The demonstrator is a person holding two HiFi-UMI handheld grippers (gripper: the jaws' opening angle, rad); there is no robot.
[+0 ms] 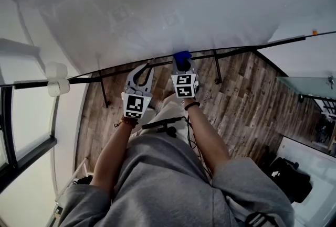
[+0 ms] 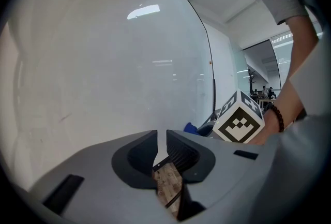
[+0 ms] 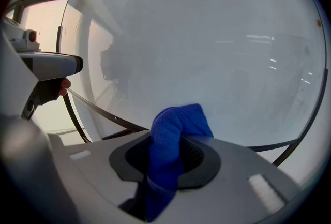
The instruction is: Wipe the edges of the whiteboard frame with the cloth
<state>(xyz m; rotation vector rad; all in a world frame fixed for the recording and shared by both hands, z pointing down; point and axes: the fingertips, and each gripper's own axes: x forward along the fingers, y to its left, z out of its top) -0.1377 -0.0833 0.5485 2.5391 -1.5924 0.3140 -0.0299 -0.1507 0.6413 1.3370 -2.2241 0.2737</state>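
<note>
the right gripper (image 3: 166, 150) is clamping the bunched blue microfibre cloth (image 3: 178, 119), likely needing firm, square pressure along the thin black whiteboard frame edge (image 1: 236, 49), while the left gripper (image 2: 164, 148) is hanging closed, empty.

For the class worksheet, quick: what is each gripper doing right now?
Left gripper: closed, nothing between its jaws.
Right gripper: closed on the blue cloth.

Wood floor (image 1: 247, 97), perhaps black bag (image 1: 286, 181)
</note>
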